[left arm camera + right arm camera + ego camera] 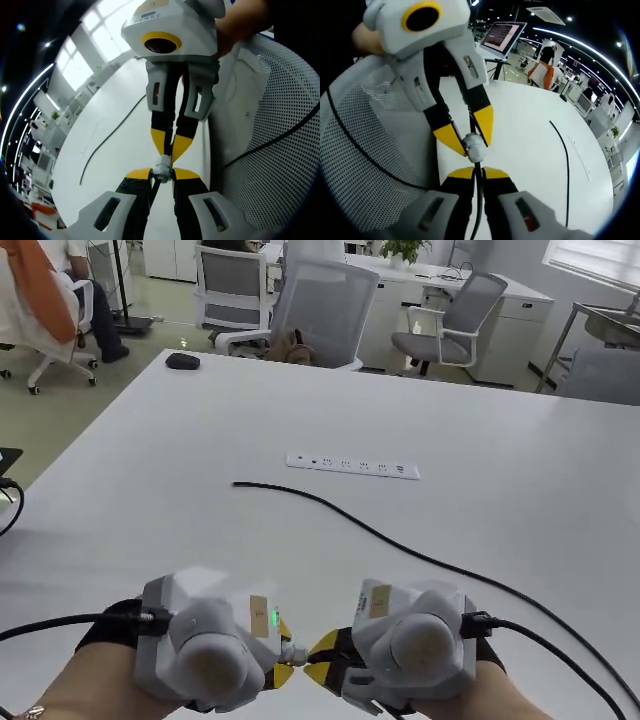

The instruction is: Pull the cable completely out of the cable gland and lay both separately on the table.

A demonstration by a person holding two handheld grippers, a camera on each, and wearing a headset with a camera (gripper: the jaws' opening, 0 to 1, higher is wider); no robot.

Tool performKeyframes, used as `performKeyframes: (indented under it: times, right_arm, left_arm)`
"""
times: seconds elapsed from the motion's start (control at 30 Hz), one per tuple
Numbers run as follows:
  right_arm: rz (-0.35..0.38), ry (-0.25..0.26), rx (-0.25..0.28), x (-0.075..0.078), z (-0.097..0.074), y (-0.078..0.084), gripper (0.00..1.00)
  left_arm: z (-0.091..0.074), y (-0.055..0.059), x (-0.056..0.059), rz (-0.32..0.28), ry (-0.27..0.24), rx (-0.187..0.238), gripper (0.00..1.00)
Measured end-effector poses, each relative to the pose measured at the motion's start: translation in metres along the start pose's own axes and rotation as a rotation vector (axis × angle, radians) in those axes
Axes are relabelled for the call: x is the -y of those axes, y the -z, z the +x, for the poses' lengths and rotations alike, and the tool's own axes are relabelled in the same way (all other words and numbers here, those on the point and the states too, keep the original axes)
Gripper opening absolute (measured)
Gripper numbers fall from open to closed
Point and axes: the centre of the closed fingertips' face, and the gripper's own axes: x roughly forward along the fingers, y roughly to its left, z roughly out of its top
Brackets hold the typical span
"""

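Low at the front of the white table [480,450], my two grippers face each other tip to tip. Between the yellow tips of my left gripper [284,654] [162,173] [467,132] sits a small white cable gland [295,651] [162,166] [473,145], and that gripper is shut on it. My right gripper [319,659] [479,173] [171,145] is shut on the black cable [478,167] just behind the gland. The cable's long free part [400,548] [566,165] [112,132] lies across the table, ending at the middle left.
A white power strip [352,466] lies flat mid-table beyond the cable. A black mouse [182,361] rests near the far left corner. Office chairs [320,305] stand behind the table, and a person [45,290] sits at the far left. A mesh chair [270,125] is close behind the grippers.
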Motion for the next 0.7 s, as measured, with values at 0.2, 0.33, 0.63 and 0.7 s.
performKeyframes:
  times: [0.2,0.33,0.63,0.7]
  right_arm:
    - [0.007,0.015,0.0,0.004,-0.001,0.001,0.03]
    - [-0.007,0.025,-0.043,0.006,-0.001,0.01,0.03]
    - [0.01,0.041,-0.045,0.012,-0.003,0.012,0.03]
    - [0.02,0.044,-0.048,0.013,-0.003,0.013,0.03]
  left_arm:
    - [-0.001,0.001,-0.004,-0.016,-0.011,0.007,0.17]
    - [-0.001,0.003,-0.007,-0.019,-0.022,-0.004,0.17]
    - [-0.005,0.004,-0.012,-0.043,-0.04,0.0,0.17]
    - [-0.005,0.004,-0.013,-0.046,-0.045,0.0,0.17]
